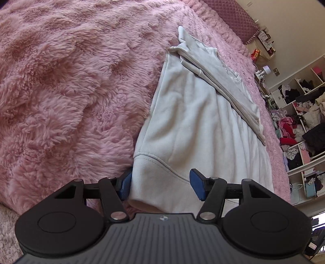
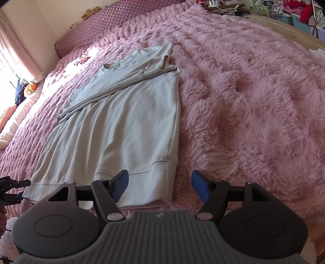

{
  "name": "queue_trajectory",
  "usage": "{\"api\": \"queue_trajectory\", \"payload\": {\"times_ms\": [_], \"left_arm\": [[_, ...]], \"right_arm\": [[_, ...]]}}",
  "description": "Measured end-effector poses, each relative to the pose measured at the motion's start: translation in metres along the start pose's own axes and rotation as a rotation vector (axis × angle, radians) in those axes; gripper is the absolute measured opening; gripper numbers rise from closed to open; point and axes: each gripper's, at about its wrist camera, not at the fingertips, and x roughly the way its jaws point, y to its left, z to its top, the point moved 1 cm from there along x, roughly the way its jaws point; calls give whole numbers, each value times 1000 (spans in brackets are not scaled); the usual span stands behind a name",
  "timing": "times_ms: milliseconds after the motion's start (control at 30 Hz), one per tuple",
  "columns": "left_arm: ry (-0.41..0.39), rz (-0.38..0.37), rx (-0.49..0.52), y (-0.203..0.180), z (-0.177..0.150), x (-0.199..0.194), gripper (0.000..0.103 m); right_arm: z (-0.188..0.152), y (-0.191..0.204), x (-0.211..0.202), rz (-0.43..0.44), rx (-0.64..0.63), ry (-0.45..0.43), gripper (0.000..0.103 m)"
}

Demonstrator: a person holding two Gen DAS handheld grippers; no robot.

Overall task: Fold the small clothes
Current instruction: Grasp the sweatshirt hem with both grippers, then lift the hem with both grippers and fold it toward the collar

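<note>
A pale grey sweatshirt (image 1: 193,113) lies flat on the pink fluffy blanket (image 1: 61,85), its sleeves folded across the chest. My left gripper (image 1: 161,183) stands open around the left corner of the ribbed hem (image 1: 146,178), one blue pad beside the cloth's edge, the other above the cloth. In the right wrist view the same sweatshirt (image 2: 121,121) stretches away from me. My right gripper (image 2: 160,185) is open over the right hem corner (image 2: 162,176), which lies between its fingers. The left gripper (image 2: 12,188) shows at that view's left edge by the other hem corner.
A quilted purple headboard (image 2: 101,26) closes the far end of the bed. Open shelves (image 1: 304,113) crammed with clothes stand past the bed's right side. Cables and small items (image 2: 227,10) lie at the bed's far edge. Soft toys (image 2: 30,89) sit near the window.
</note>
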Motion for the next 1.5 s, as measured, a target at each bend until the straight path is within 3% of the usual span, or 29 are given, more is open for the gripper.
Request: {"api": "queue_trajectory", "payload": {"times_ms": [100,167,200,267,300,333,467,600,767,1033,1200,1367,1500], "left_arm": [[5,-44,-38,5,1,3,53],[13,-53,-40,7,1,4,30],[15,-62,-45,8,1,4,30],[16,-78,-52,10,1,3,19],[13,-78,-49,9,2,3,16],[9,-71,-39,7,2,1,12],[-4,-94,-3,-1,4,-6,7],[-8,-161,-30,-4,13,-14,4],[-22,-174,11,-13,30,-18,4],[-85,-280,6,-31,66,-23,4],[-134,-340,1,-46,108,-17,4],[-162,-346,63,-69,164,4,4],[-178,-346,46,-78,206,30,4]], "right_arm": [[2,2,6,25,9,27,55],[2,4,10,32,9,37,53],[2,6,12,28,5,41,50],[3,8,16,17,-3,49,33],[3,8,17,14,-6,51,13],[4,8,18,25,-3,60,7],[6,10,15,44,26,60,4],[15,4,6,127,121,41,3],[36,-2,-5,202,223,-19,3],[73,-3,-5,249,291,-118,2],[109,-4,2,284,313,-190,2],[162,-3,21,299,322,-267,2],[204,5,45,279,298,-316,2]]}}
